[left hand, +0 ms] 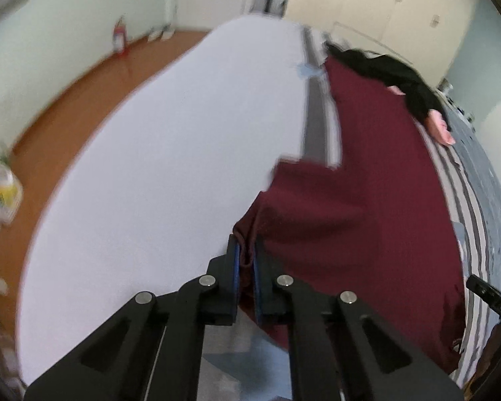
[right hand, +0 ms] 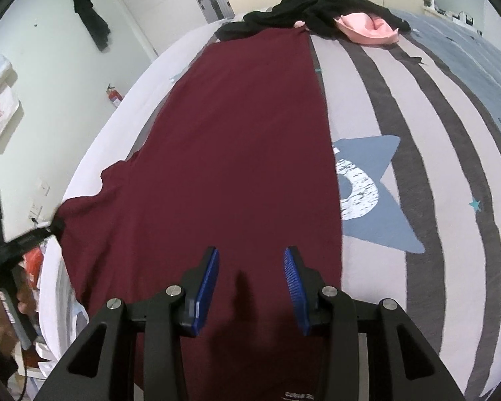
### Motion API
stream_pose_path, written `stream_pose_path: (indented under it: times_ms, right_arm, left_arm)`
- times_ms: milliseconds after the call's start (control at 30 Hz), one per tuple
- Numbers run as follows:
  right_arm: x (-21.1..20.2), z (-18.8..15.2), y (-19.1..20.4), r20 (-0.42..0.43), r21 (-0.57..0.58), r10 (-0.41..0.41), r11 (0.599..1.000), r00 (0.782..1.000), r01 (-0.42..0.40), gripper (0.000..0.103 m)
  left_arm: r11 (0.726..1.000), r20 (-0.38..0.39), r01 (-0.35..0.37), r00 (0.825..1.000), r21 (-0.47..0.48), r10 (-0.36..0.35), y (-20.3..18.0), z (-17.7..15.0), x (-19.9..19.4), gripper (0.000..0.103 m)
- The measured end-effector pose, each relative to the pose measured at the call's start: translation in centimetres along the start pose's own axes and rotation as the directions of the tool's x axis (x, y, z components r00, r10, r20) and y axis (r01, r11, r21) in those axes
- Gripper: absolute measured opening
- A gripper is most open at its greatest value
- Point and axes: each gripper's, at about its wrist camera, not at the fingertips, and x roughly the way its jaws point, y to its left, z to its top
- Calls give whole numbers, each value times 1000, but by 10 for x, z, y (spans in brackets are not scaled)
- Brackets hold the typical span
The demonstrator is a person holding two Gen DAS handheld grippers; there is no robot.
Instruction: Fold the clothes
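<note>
A dark red garment lies spread lengthwise on the bed, with one sleeve reaching left toward the bed's edge. My left gripper is shut on a bunched fold of that sleeve's end, and the cloth rises slightly toward its blue pads. In the right wrist view the left gripper shows at the far left, held by a hand and pinching the sleeve tip. My right gripper is open just above the garment's near end. Nothing sits between its blue pads.
The bed has a striped grey cover with a blue star print and a plain white sheet on its left side. A heap of black clothes with a pink garment lies at the far end. A wooden floor and walls border the left.
</note>
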Motion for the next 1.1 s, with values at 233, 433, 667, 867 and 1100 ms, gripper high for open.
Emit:
stream_pose_path:
  times_ms: [233, 433, 667, 867, 1100]
  right_arm:
    - [-21, 1, -16, -9, -14, 13, 1000, 1000, -13, 37]
    - [-33, 4, -31, -13, -20, 24, 1000, 1000, -24, 37]
    - [-32, 0, -42, -29, -16, 32, 999, 999, -33, 37]
    - [-25, -3, -30, -37, -13, 61, 998, 997, -62, 37]
    - [-4, 4, 4, -49, -45, 113, 992, 992, -115, 37]
  left_arm:
    - [972, 29, 130, 990, 197, -138, -136, -3, -33, 5]
    - [941, -178, 289, 950, 177, -258, -205, -42, 3, 7]
    - [950, -173, 280, 951, 139, -255, -184, -54, -14, 12]
    - [980, -174, 141, 978, 138, -117, -138, -55, 13, 12]
    - [986, -255, 100, 965, 135, -62, -113, -87, 46, 12]
